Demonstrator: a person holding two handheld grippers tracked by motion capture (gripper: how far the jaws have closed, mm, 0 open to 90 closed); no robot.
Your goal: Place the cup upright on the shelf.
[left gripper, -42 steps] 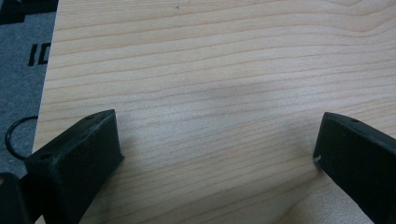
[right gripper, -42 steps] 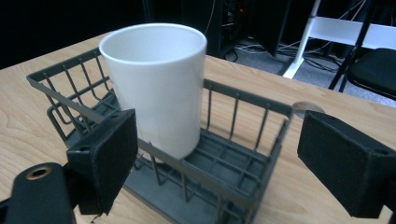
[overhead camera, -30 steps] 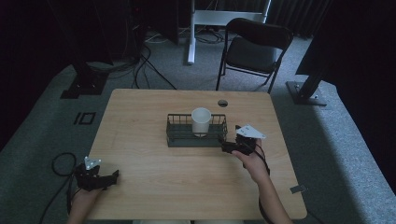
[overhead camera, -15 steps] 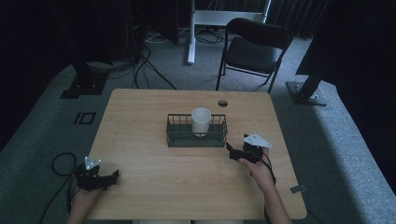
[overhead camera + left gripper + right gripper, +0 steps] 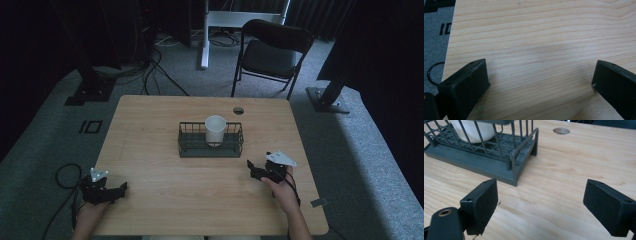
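Dim room, grey carpet, black folding chair (image 5: 272, 52) beyond the far edge of a pale wooden worktop (image 5: 160, 125). Round cable hole (image 5: 238, 110) near that far edge, right of centre.

Dark wire basket (image 5: 211, 140) at mid-worktop, slightly toward the far side. White cup (image 5: 215, 129) standing upright inside it, rim above the basket's top wire. Seen again in the right gripper view: basket corner (image 5: 509, 150) at upper left, cup's lower body (image 5: 474, 128) behind the bars, cable hole (image 5: 561, 131) at the top.

Right claw (image 5: 256, 170) near the worktop's right front, held in a hand (image 5: 284, 192), pointing left toward the basket's right end but well apart from it. Jaws spread wide in the right gripper view (image 5: 541, 207), nothing between them but bare wood.

Left claw (image 5: 116, 191) low at the front left corner, held in a hand (image 5: 90, 212), cable (image 5: 62, 175) looping over the carpet beside it. Jaws likewise spread wide in the left gripper view (image 5: 539, 82), holding nothing, only wood grain between them, carpet and worktop edge at the left.
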